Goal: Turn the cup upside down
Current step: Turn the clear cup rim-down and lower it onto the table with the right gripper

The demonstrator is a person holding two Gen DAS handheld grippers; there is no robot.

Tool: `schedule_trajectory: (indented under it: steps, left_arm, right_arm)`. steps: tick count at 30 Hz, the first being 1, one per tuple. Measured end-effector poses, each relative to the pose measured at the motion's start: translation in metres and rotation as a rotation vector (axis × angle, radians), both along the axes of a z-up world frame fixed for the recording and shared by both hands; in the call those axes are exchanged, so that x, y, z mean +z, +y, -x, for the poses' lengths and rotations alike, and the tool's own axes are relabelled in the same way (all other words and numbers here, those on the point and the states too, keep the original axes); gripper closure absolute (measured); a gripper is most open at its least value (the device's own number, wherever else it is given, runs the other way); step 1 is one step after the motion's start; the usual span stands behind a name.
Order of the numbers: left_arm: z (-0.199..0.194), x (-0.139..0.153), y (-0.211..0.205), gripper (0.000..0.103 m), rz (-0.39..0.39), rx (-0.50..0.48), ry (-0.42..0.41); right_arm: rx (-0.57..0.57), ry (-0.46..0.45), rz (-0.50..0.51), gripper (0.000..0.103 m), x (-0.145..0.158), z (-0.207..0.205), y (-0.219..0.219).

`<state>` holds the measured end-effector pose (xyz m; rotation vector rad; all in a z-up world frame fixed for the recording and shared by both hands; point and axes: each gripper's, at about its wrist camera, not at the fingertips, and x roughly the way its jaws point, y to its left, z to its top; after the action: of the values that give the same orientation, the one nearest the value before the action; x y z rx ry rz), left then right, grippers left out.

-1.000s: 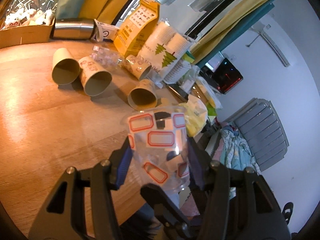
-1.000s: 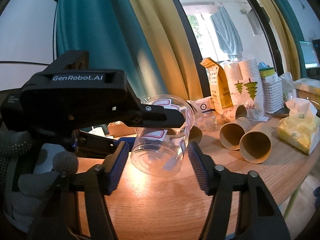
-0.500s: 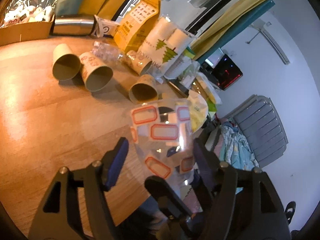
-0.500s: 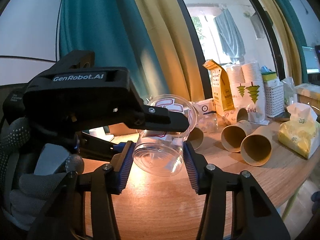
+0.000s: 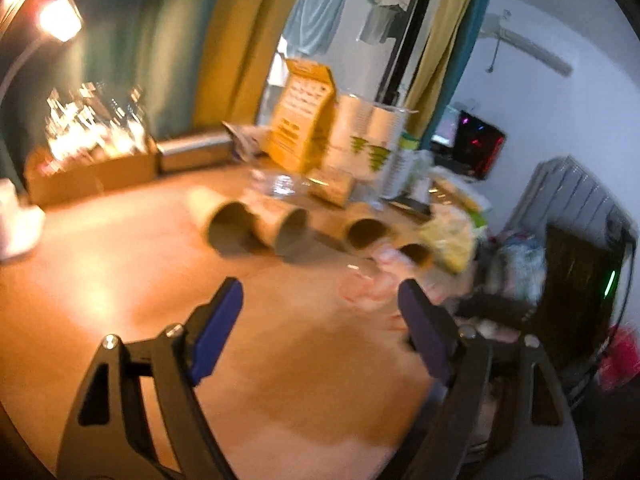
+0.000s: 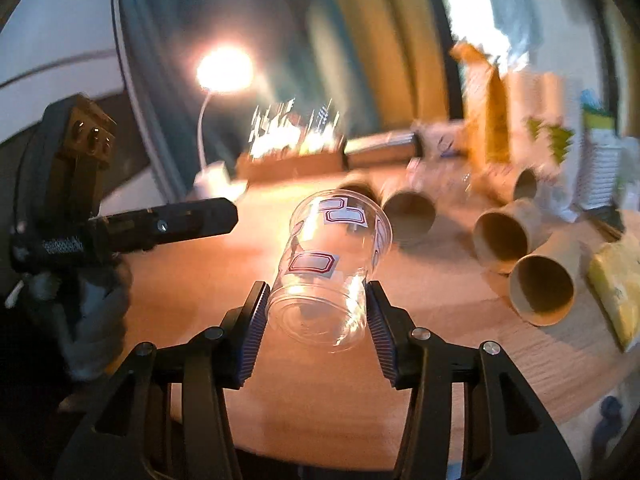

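Note:
A clear plastic cup (image 6: 328,264) with red-bordered labels sits between the blue pads of my right gripper (image 6: 316,312), which is shut on its base end; its mouth points away, over the wooden table (image 6: 208,288). My left gripper (image 5: 320,320) is open and empty above the table. Its black body shows at the left of the right wrist view (image 6: 160,224), apart from the cup. In the blurred left wrist view the cup is a faint pink-and-clear smear (image 5: 372,280) near the right finger.
Several brown paper cups (image 6: 504,236) lie on their sides at the right. A yellow carton (image 5: 304,124) and stacked white cups (image 5: 368,136) stand at the back. A cardboard box (image 5: 92,168) and a lit lamp (image 6: 224,68) are at the back left. A yellow packet (image 6: 616,280) lies at the right edge.
My left gripper has let go of the cup and pulled away to the left. My right gripper has closed on the cup's base and now holds it alone. Both views have swung.

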<state>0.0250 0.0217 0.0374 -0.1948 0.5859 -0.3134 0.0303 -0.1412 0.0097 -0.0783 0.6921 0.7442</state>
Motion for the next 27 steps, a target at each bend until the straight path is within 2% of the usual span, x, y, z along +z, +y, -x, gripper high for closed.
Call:
schedule_trajectory:
  steps: [2, 7, 14, 16, 20, 24, 27]
  left_arm:
    - [0.002, -0.012, 0.007, 0.022, -0.036, 0.01, -0.023]
    - [0.004, -0.037, 0.016, 0.022, -0.042, 0.015, -0.036]
    - [0.017, -0.038, 0.015, 0.022, -0.048, 0.001, -0.099]
    - [0.02, -0.038, 0.012, 0.022, -0.053, -0.009, -0.108]
    - [0.022, -0.039, 0.011, 0.022, -0.051, -0.009, -0.104]
    - [0.026, -0.035, 0.02, 0.022, -0.011, -0.001, -0.129]
    - [0.022, -0.037, 0.027, 0.022, 0.025, 0.008, -0.104]
  right_arm:
    - [0.057, 0.093, 0.09, 0.052, 0.004, -0.011, 0.009]
    - [0.124, 0.32, 0.26, 0.052, -0.003, -0.039, 0.03]
    - [0.121, 0.604, 0.459, 0.052, -0.018, -0.078, 0.057]
    - [0.116, 0.641, 0.531, 0.052, -0.019, -0.087, 0.064]
    - [0.121, 0.653, 0.678, 0.052, -0.021, -0.103, 0.086]
    - [0.143, 0.689, 0.795, 0.052, -0.03, -0.113, 0.105]
    - [0.138, 0.696, 0.861, 0.052, -0.035, -0.124, 0.12]
